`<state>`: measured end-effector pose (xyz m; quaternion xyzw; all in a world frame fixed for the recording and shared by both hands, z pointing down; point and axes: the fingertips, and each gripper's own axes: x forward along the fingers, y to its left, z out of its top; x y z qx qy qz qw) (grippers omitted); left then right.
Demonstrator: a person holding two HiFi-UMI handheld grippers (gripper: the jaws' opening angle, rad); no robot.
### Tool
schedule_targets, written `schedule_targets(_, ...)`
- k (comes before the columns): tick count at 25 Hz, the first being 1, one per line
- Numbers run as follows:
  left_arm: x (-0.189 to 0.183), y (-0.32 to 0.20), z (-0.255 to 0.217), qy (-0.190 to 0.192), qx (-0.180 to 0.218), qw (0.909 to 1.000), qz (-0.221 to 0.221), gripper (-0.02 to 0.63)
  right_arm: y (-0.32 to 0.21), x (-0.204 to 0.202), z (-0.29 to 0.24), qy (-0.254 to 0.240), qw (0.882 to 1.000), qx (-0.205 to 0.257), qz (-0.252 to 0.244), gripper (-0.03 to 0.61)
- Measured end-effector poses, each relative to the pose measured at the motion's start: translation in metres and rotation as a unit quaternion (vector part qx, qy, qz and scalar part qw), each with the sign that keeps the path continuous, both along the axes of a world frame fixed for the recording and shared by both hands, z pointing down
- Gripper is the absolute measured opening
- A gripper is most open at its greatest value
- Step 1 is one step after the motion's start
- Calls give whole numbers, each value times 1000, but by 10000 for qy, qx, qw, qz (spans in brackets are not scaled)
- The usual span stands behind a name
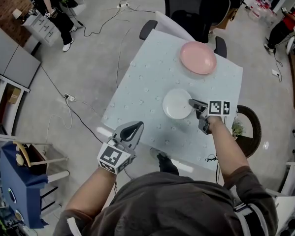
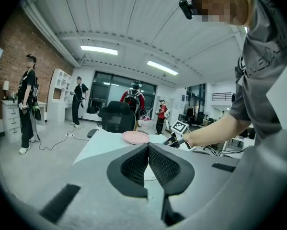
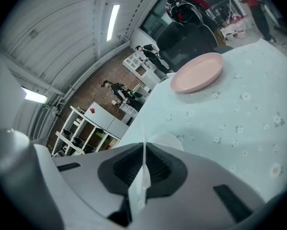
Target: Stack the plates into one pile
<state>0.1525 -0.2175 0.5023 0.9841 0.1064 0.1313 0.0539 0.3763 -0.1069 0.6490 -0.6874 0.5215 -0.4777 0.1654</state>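
Right gripper (image 1: 193,103) pinches white plate (image 1: 176,103) rim, mid-frame; left gripper (image 1: 133,130) closed, empty (lower left). Thin edge grip: plate could slip.

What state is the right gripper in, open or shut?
Shut: the right gripper has its fingers pinched on the thin rim of the white plate, at its right edge in the head view.

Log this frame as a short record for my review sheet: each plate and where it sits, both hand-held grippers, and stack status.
pink plate: far side of table, alone
white plate: mid-table, apart from pink plate
right hand-held gripper: shut on white plate's right rim
left hand-held gripper: shut, empty, over table's near edge
stack: not yet made
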Motion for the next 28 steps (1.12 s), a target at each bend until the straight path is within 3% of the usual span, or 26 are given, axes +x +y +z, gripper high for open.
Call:
schedule_targets(4, 10, -2, 13, -123, -104, 9999, 51, 5, 6, 10, 34, 251, 9984, -493, 118, 20)
schedule_targets(9, 22, -3, 26, -249, -184, 9994, 141, 5, 14, 16, 68, 1550, 9745, -1592, -298, 77)
schedule_targets(12, 29, -7, 28, -286, -202, 9993, 126, 5, 11, 7, 75, 1809, 9647, -1755, -766, 149)
schedule_targets(15, 36, -12, 25, -287, -195, 9994, 86, 5, 13, 14, 69, 2096, 9559, -1875, -850, 164)
schedule_targets(19, 41, -19, 21, -271, -181, 9995, -31, 5, -2, 24, 33, 2549, 9513, -1513, -844, 164)
schedule_targets(28, 29, -44, -17, -5, -126, 9984, -556, 5, -80, 11, -97, 3343, 9346, -65, -1211, 139)
